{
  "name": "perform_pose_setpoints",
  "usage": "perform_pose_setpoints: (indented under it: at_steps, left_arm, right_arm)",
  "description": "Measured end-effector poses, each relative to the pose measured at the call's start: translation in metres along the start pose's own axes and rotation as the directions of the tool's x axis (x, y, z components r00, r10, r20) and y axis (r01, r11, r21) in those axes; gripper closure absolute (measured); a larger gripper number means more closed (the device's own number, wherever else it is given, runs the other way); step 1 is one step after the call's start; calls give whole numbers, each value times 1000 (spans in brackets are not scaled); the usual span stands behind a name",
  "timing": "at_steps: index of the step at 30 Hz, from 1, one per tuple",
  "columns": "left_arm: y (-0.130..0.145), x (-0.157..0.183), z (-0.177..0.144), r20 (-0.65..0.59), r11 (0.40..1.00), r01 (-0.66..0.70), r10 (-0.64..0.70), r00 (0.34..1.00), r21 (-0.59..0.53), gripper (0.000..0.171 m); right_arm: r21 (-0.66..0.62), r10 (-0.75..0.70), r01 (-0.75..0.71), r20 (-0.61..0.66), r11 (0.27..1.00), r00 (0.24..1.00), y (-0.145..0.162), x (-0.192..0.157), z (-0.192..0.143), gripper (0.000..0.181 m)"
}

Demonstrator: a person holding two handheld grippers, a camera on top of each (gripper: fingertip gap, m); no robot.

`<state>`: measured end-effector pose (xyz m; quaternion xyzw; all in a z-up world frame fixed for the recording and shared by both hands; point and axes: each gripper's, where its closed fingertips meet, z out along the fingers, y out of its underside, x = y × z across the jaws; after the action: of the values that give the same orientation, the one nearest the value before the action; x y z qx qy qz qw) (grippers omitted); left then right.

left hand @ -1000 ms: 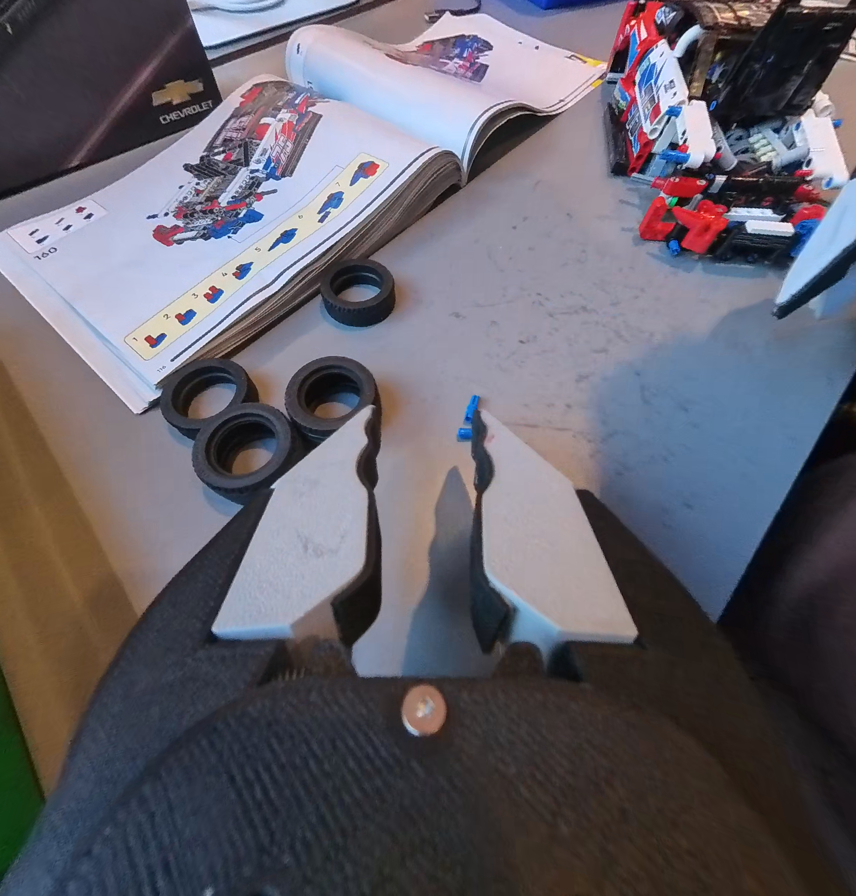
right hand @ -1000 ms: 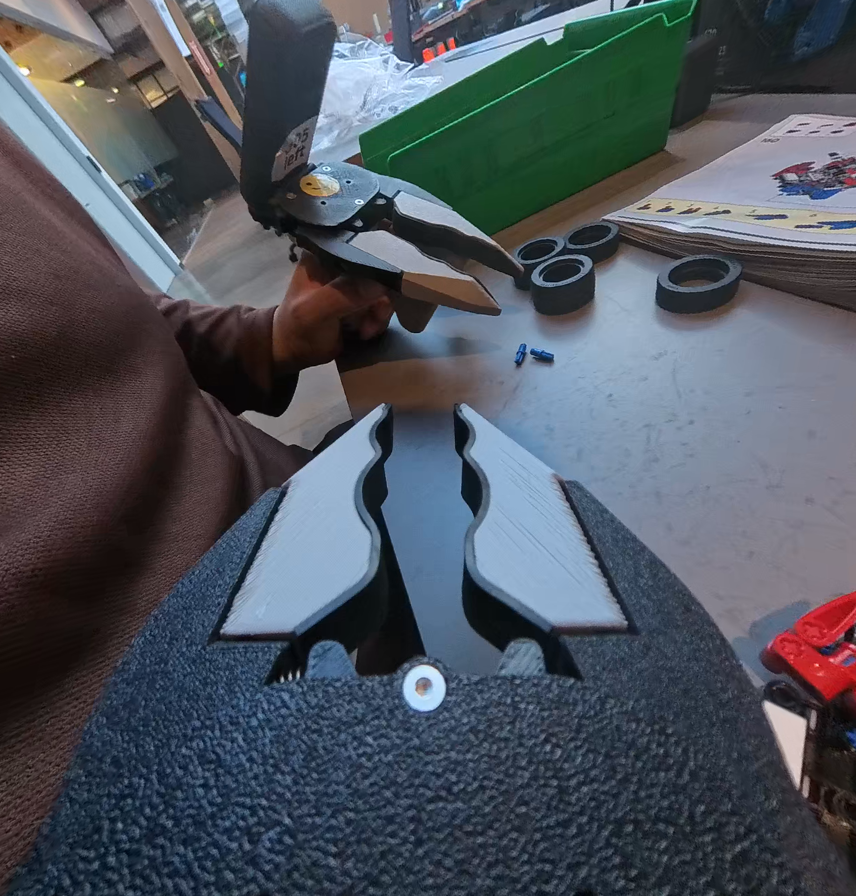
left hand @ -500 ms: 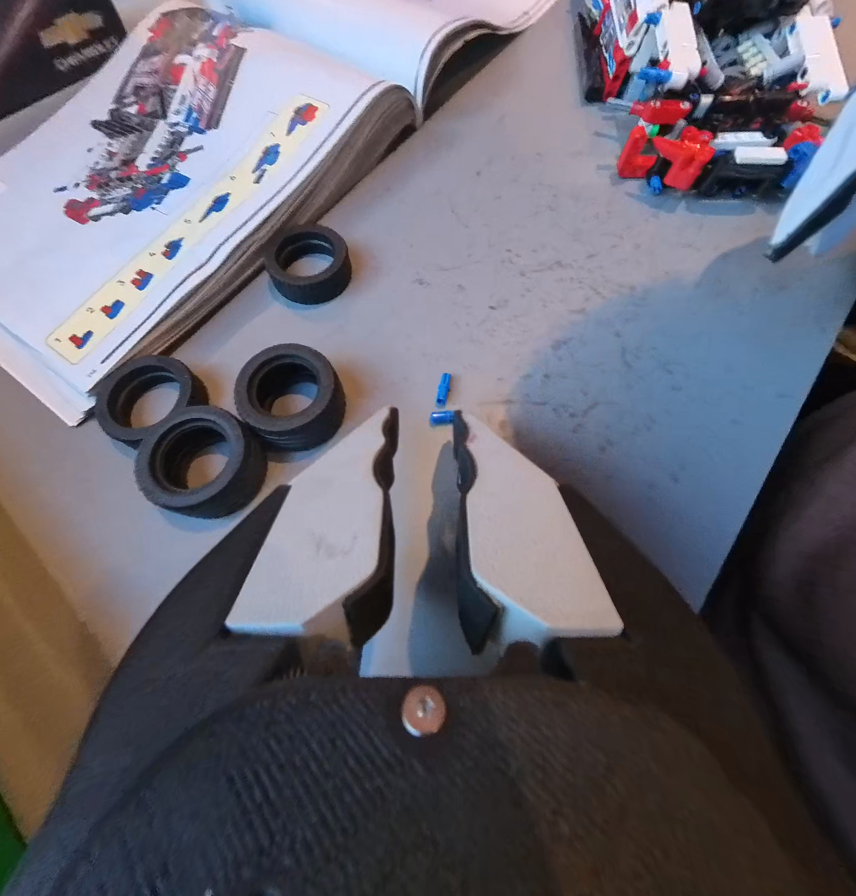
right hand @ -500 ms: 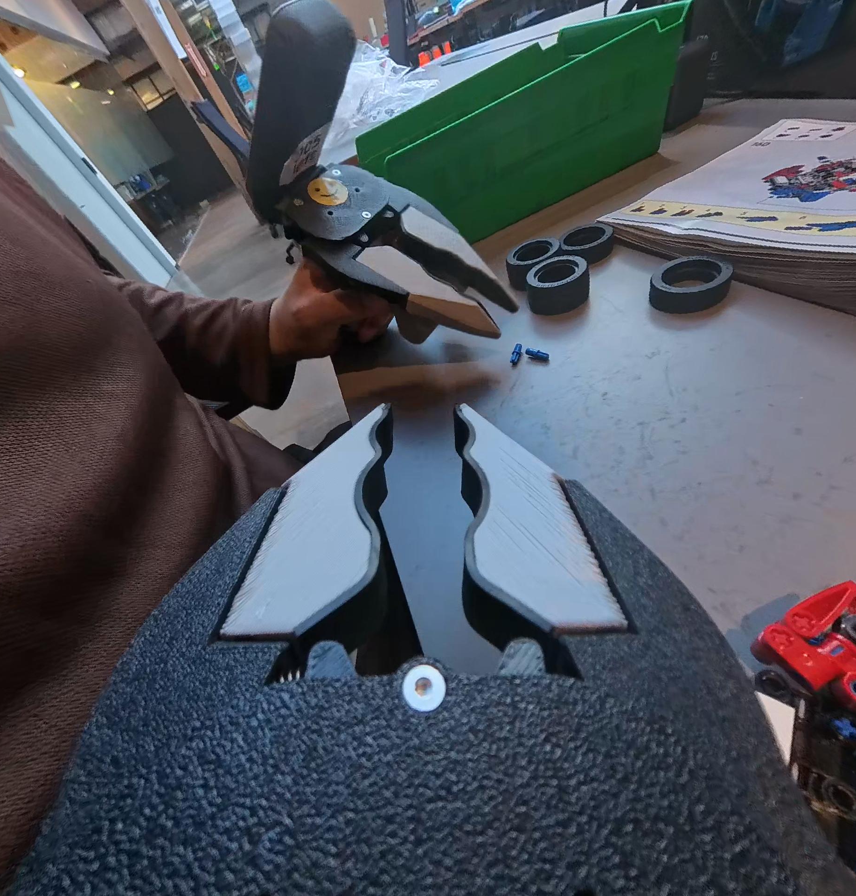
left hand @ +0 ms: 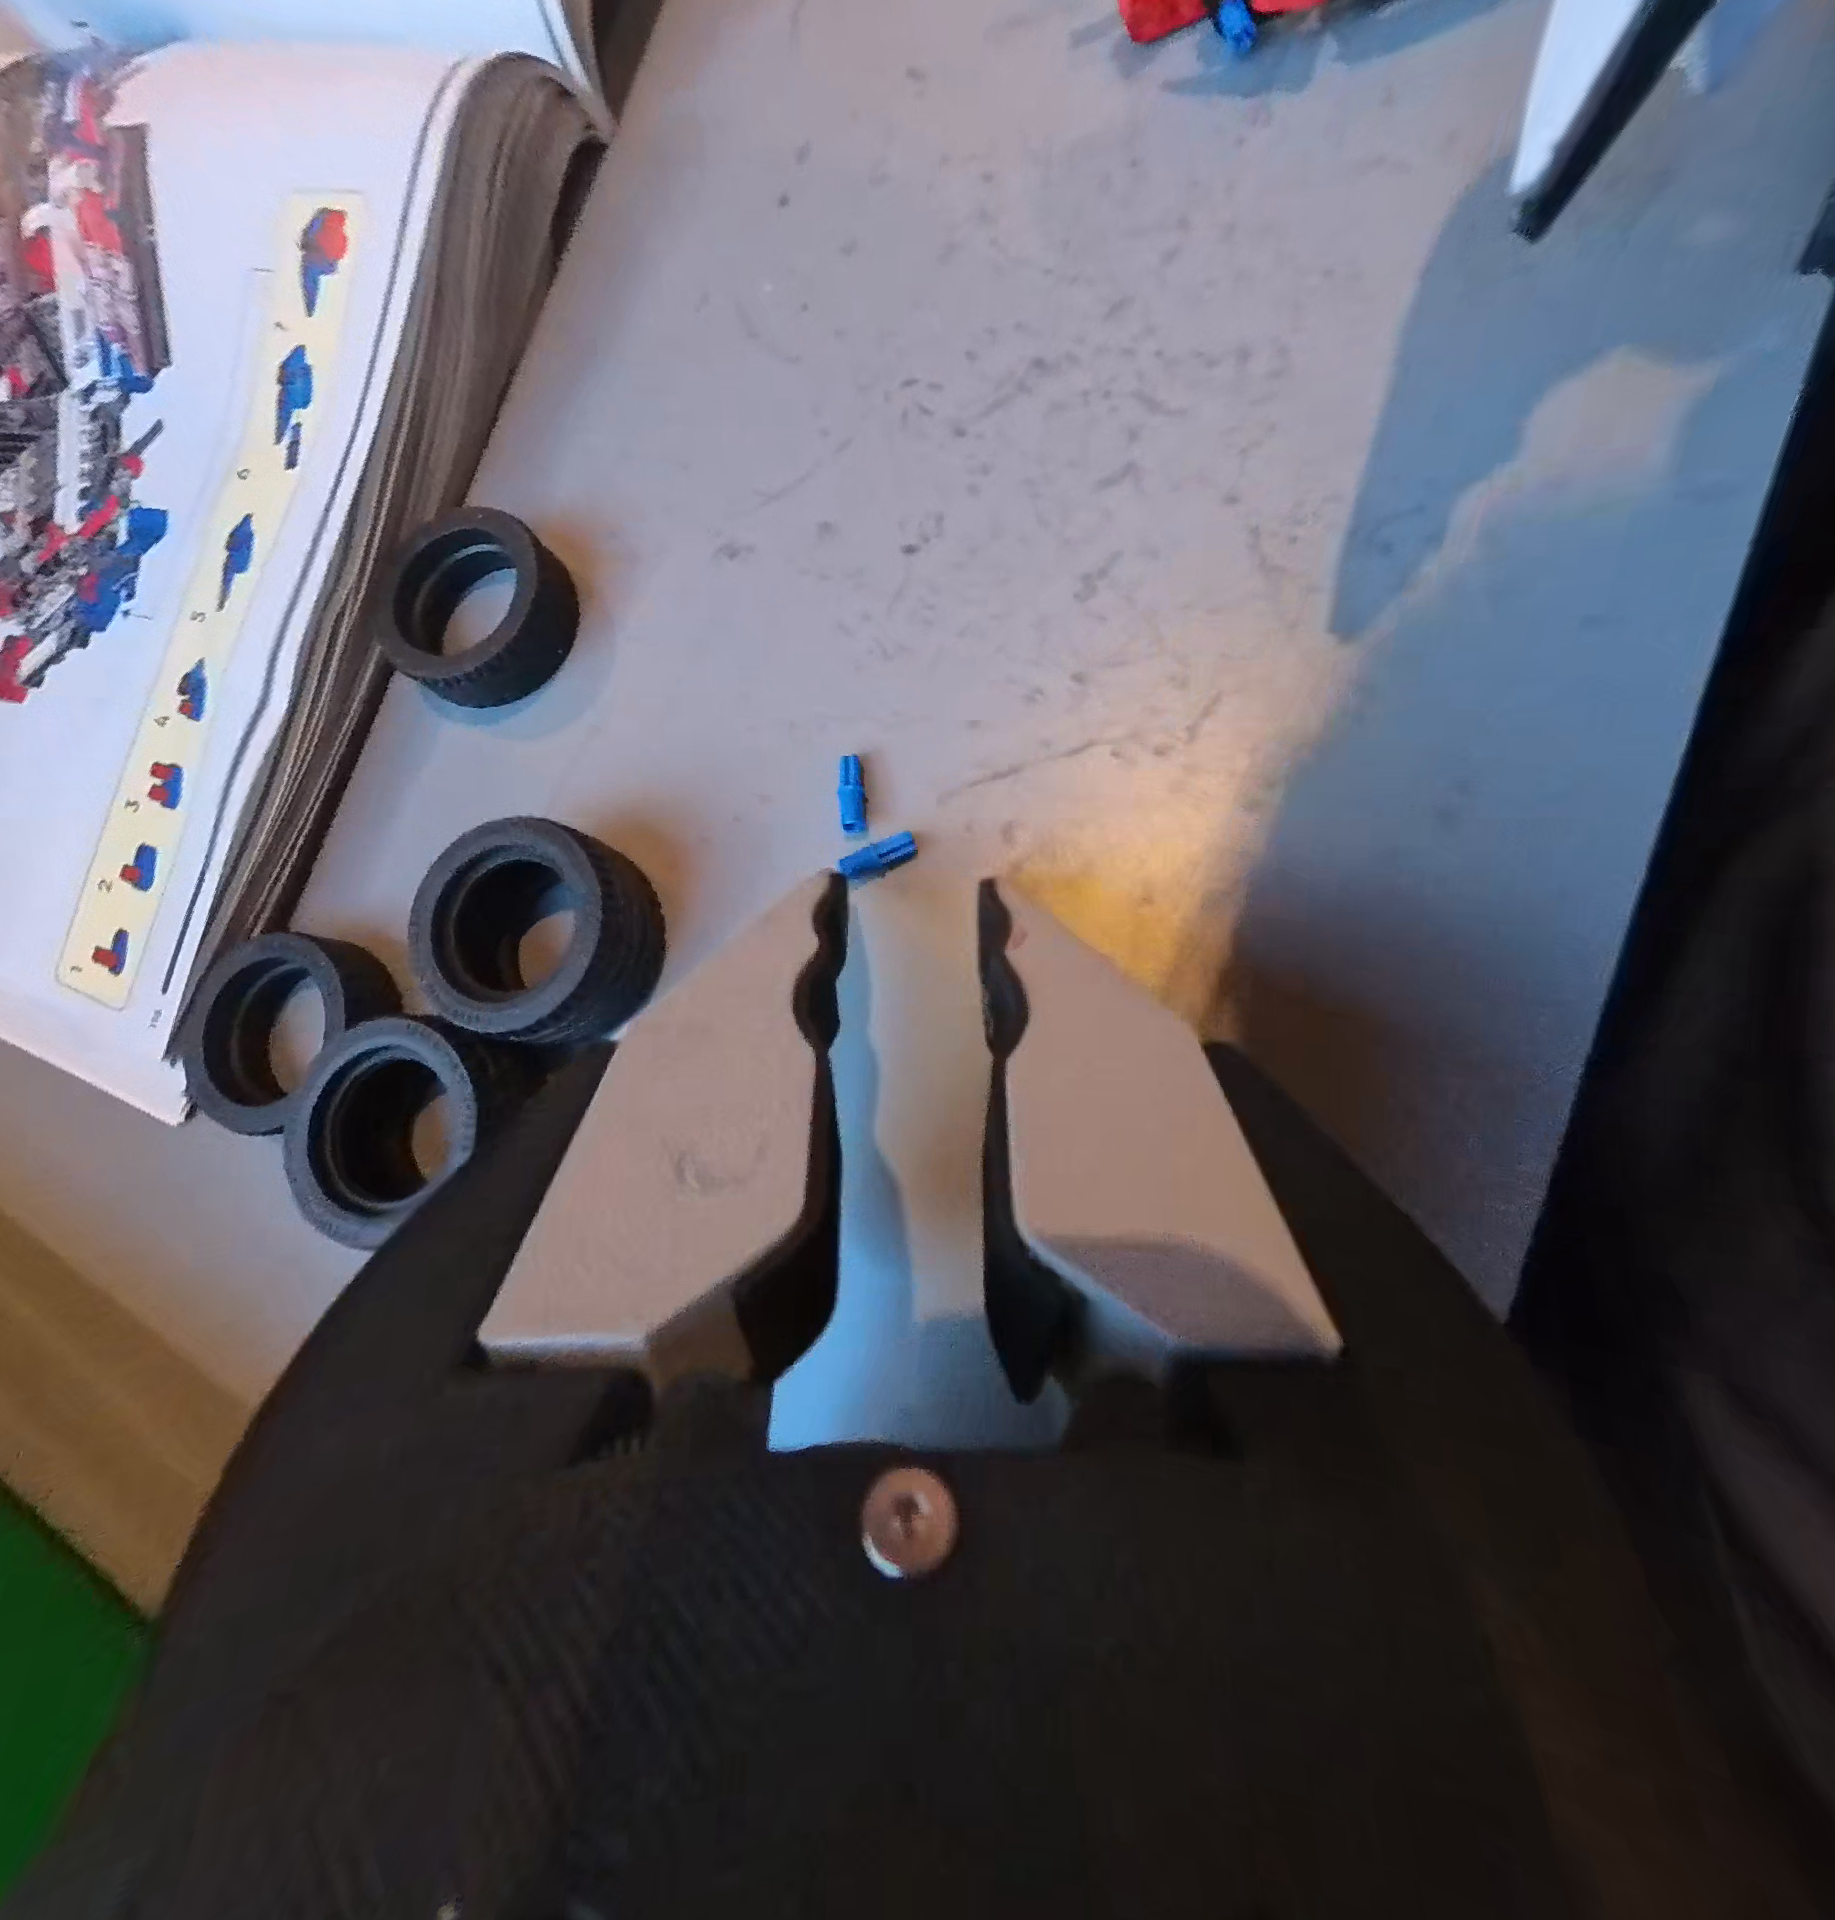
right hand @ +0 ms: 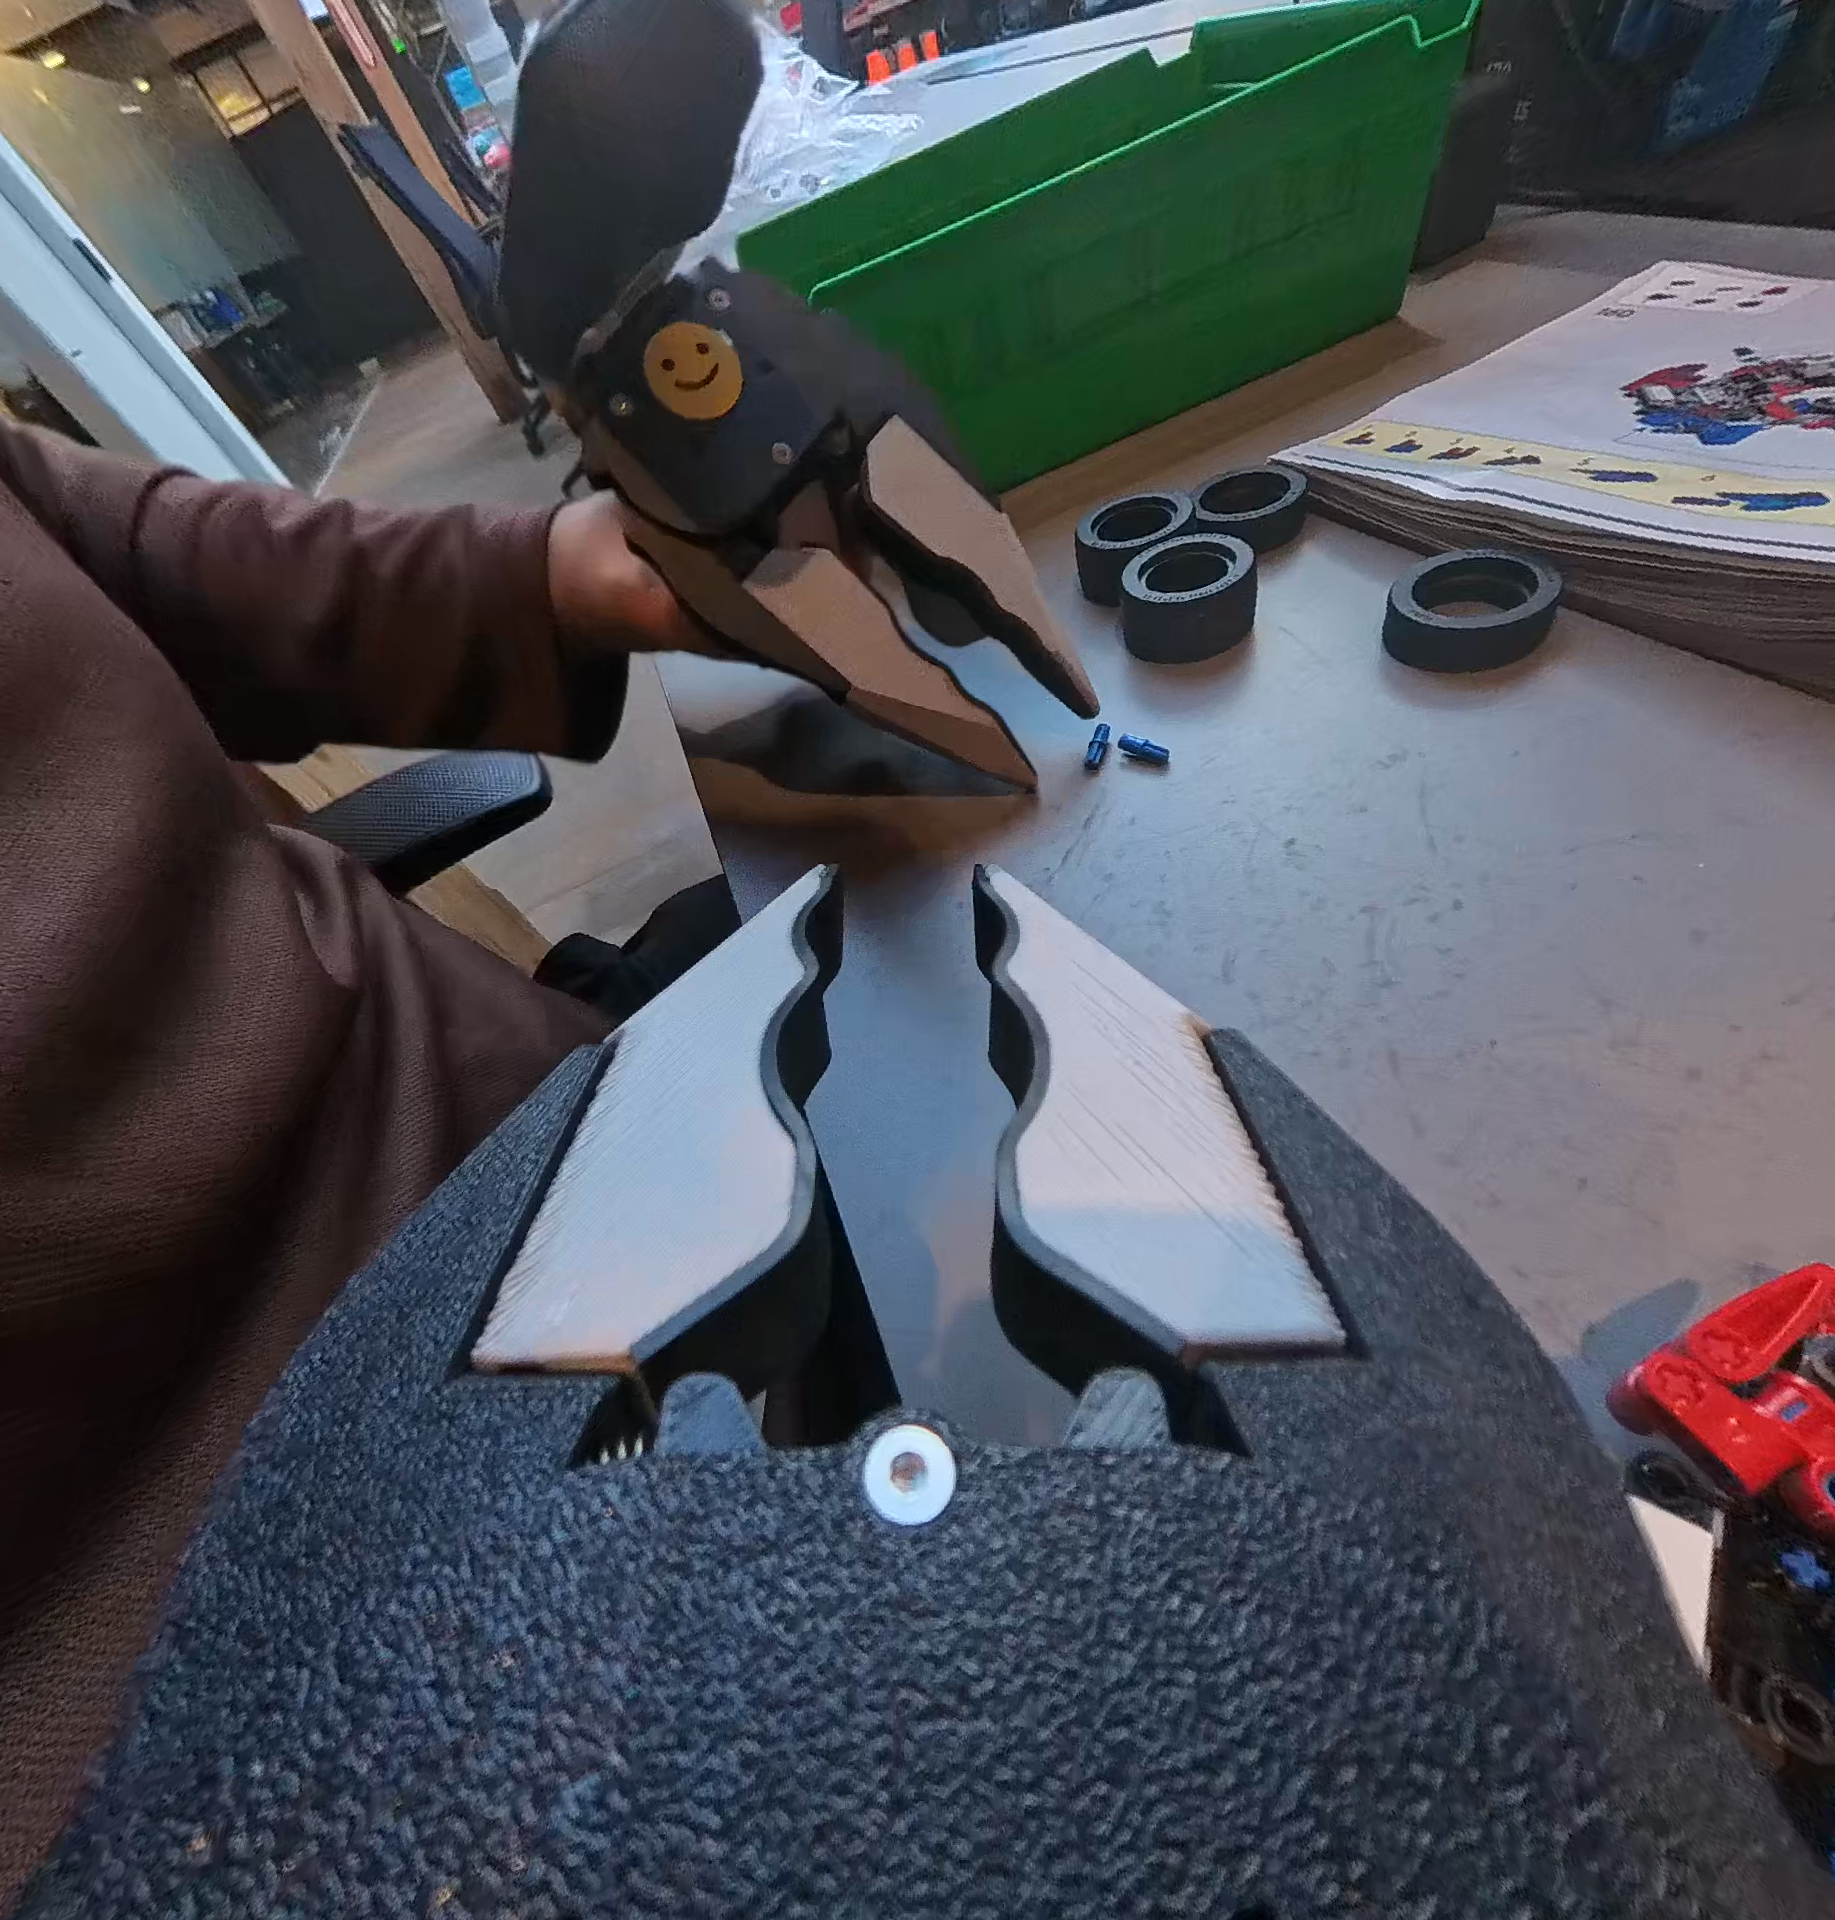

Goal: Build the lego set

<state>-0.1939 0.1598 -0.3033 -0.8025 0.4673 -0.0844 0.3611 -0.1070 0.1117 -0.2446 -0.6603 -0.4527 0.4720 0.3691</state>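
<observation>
Item: two blue pins [left hand: 863,826], lying on the table [left hand: 996,416] just beyond the left gripper [left hand: 911,883] tips. Jaws are held parted, empty (right gripper [right hand: 905,873] likewise). Judged light, rigid, roll-prone; best pinched across the mid-shaft.

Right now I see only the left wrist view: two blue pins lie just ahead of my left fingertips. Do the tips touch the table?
Observer: In the right wrist view the left gripper tilts steeply down. Its lower fingertip looks at or almost at the table, just short of the blue pins.
Operator: Does the right gripper hold anything?
Observer: No. The right gripper is open and empty, near the table edge.
Operator: Where is the model?
Observer: A red part of the model sits close beside the right gripper, on its right.
</observation>
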Motion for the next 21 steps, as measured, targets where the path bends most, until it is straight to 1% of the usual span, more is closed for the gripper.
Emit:
perform_pose_setpoints:
  at_steps: [4,7,10,12,14,16,19,21]
  left_arm:
    - [-7,-8,-4,-75,995,-98,96,993,-24,148]
    - [-6,-10,-1,-129,978,-191,180,975,-79,150]
    - [-5,-8,4,-190,962,-246,221,957,-119,150]
    - [-3,-5,8,-232,954,-265,228,946,-142,151]
    - [-4,-1,9,-261,952,-270,228,938,-141,156]
    - [-4,0,9,-267,953,-271,228,937,-137,157]
    - [-3,3,8,-275,957,-258,214,937,-132,168]
    - [-3,3,9,-263,961,-249,210,941,-123,169]
  right_arm:
    - [-1,-11,11,2,1000,1000,0,-3,0,156]
    - [-11,-20,20,5,1000,1000,2,-5,1,156]
    - [-18,-29,29,4,999,1000,2,-6,2,156]
    - [-19,-33,33,2,999,999,2,-7,2,156]
    - [-20,-35,35,-1,999,999,3,-6,2,156]
    - [-21,-35,35,-1,999,999,3,-7,2,156]
    - [-22,-38,38,3,999,999,4,-9,2,156]
    - [-28,-42,42,7,999,999,5,-11,3,156]
